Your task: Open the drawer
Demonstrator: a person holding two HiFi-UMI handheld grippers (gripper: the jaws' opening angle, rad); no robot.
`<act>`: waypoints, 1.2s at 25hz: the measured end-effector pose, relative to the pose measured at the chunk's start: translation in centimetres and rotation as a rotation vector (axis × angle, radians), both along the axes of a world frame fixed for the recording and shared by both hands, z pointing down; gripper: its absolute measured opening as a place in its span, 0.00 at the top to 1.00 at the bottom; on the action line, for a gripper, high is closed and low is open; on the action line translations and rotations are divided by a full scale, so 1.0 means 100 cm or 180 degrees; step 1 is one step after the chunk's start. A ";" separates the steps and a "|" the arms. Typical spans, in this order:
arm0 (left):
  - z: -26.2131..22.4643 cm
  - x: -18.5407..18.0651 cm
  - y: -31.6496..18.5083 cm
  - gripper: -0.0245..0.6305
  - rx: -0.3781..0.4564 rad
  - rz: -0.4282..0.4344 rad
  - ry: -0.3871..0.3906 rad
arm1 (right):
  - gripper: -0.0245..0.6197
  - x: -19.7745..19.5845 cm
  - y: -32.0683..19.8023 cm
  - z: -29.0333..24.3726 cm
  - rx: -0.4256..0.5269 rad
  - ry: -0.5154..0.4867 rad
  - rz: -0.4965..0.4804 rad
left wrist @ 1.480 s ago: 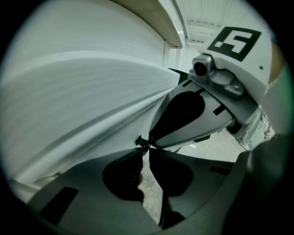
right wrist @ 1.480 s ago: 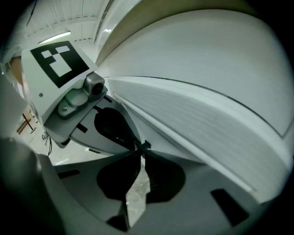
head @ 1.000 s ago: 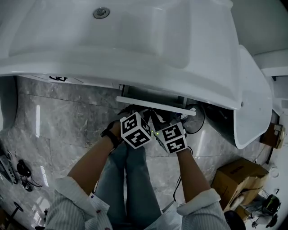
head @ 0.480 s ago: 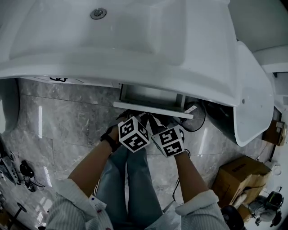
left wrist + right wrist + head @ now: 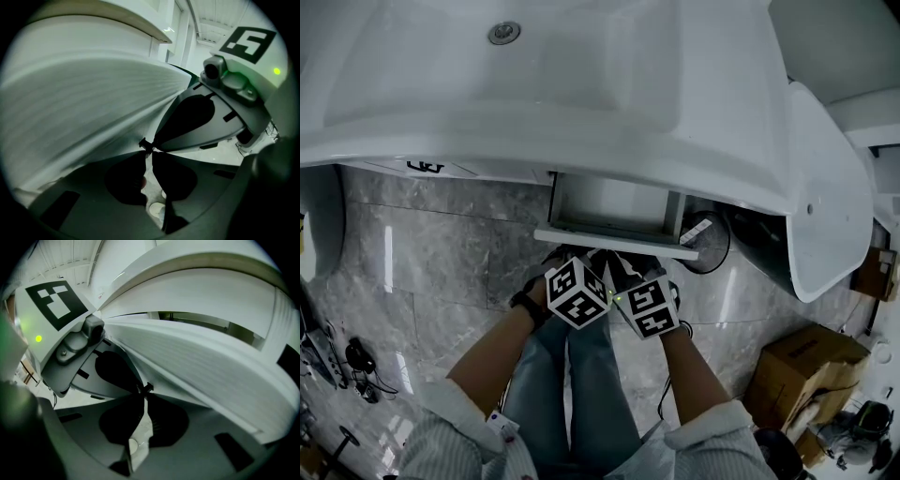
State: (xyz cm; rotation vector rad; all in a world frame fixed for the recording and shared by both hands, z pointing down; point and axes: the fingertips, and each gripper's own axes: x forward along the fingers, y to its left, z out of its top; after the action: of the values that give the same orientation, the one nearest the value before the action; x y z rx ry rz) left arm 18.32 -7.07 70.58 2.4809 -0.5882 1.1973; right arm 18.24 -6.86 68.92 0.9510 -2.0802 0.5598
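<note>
Drawer under washbasin, part open, both grippers at its front.
Nearest: person's striped sleeves point(image 5: 473, 431) and denim-clad legs point(image 5: 572, 394) over a grey marble floor point(image 5: 422, 253). Left gripper point(image 5: 147, 146) and right gripper point(image 5: 144, 389) side by side, almost touching, marker cubes uppermost; each has its jaws drawn together, tips meeting at the lower edge of the white drawer front point(image 5: 614, 242). Drawer point(image 5: 614, 208) centred beneath the basin, pulled partway out, pale interior showing. Above: white washbasin point(image 5: 516, 84), drain point(image 5: 503, 32) at its far side. Cardboard box point(image 5: 797, 366) on the floor, right.
</note>
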 end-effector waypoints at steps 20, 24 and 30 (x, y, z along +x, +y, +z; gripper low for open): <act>0.005 -0.002 0.024 0.89 -0.0118 -0.0134 0.0008 | 0.94 0.000 0.024 0.004 -0.0064 -0.0010 0.0063; 0.009 -0.002 0.024 0.89 -0.0121 -0.0206 0.0016 | 0.94 0.001 0.025 0.008 -0.0082 -0.0048 0.0105; 0.019 -0.004 0.023 0.88 -0.0163 -0.0324 0.0052 | 0.93 0.002 0.025 0.018 -0.0215 -0.0187 0.0317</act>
State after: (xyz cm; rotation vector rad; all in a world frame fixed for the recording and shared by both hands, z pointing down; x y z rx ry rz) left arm 17.92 -4.78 72.44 2.3860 -0.6625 1.1384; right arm 18.47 -4.37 70.73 1.0141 -2.0606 0.7129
